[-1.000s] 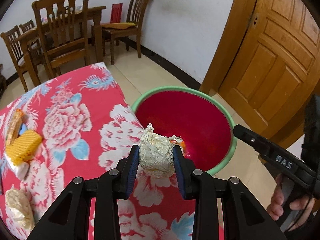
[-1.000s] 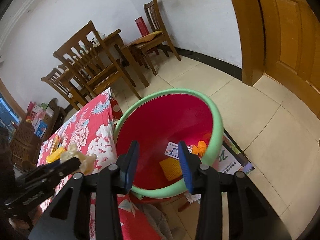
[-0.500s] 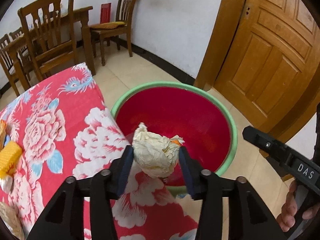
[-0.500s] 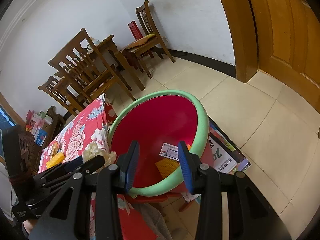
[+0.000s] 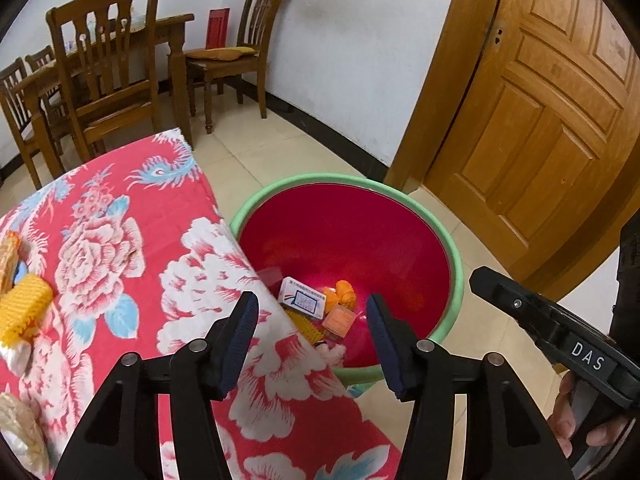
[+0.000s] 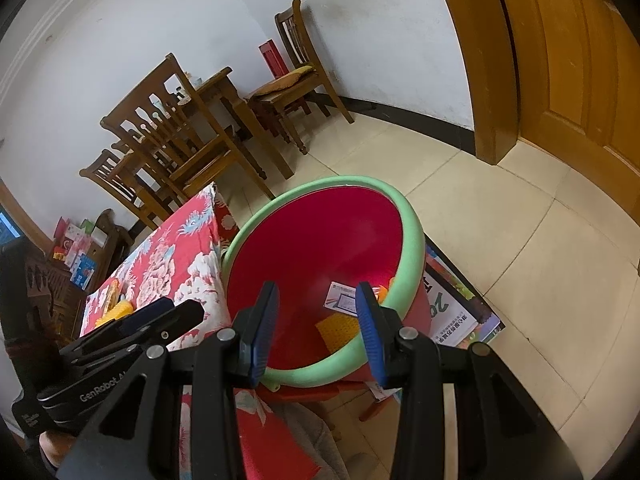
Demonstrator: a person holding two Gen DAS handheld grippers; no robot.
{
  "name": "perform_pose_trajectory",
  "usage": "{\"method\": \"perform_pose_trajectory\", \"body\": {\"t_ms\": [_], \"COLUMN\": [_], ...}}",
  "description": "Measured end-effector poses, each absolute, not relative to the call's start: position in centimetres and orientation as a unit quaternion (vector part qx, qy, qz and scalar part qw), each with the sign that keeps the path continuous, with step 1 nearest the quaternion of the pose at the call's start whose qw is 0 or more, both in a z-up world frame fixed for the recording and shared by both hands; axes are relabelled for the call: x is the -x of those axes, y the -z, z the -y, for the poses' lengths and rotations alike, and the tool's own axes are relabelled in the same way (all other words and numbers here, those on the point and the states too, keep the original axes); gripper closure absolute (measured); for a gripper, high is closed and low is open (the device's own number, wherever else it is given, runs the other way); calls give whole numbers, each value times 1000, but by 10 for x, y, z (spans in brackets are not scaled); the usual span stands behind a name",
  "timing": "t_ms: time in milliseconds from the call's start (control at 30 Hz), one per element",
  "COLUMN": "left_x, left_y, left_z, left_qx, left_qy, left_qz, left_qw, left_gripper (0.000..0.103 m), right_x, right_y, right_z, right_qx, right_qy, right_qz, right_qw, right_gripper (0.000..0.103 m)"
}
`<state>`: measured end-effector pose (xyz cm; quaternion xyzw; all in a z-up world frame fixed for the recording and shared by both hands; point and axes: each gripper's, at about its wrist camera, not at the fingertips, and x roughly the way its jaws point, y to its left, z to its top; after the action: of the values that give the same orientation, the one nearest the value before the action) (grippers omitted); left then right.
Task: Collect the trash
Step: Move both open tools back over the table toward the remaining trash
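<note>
A red bin with a green rim (image 5: 454, 264) stands on the floor at the table's right edge; it also shows in the right wrist view (image 6: 412, 232). Inside lie a white card (image 5: 303, 301), orange scraps (image 5: 343, 292), a yellow piece (image 6: 340, 330) and the crumpled paper ball (image 5: 332, 354) low by the near wall. My left gripper (image 5: 312, 330) is open and empty above the bin's near side. My right gripper (image 6: 316, 328) is open and empty over the bin. A yellow wrapper (image 5: 22, 312) and a tan paper wad (image 5: 22, 434) lie on the floral tablecloth (image 5: 132, 248).
A wooden dining table and chairs (image 5: 108, 68) stand at the back. A wooden door (image 5: 552, 128) is to the right. A printed board (image 6: 452, 316) lies on the tiled floor under the bin. The right gripper's body (image 5: 560, 332) shows at the left wrist view's right.
My left gripper opened wide and the crumpled paper ball dropped from it into the red bin. The right gripper stayed open over the bin.
</note>
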<state>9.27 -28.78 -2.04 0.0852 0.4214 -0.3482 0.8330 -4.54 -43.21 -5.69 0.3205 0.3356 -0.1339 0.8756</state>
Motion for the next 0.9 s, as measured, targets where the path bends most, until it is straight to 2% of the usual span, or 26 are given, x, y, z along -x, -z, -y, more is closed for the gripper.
{"method": "perform_pose_trajectory", "body": {"t_ms": [367, 900], "left_x": [-84, -84], "left_y": [2, 0], "left_z": [242, 132], "left_qx": [-63, -15], "left_qy": [318, 205], "left_qz": [-417, -416], "left_qw": [849, 886], "left_gripper": [45, 45], "right_x": [43, 24], "right_y": [45, 39], "right_z": [409, 347], "right_qx": [-311, -277], "right_qy": [105, 42], "right_qz": [-334, -364], "right_qw": [883, 888], "right_gripper": [61, 59]}}
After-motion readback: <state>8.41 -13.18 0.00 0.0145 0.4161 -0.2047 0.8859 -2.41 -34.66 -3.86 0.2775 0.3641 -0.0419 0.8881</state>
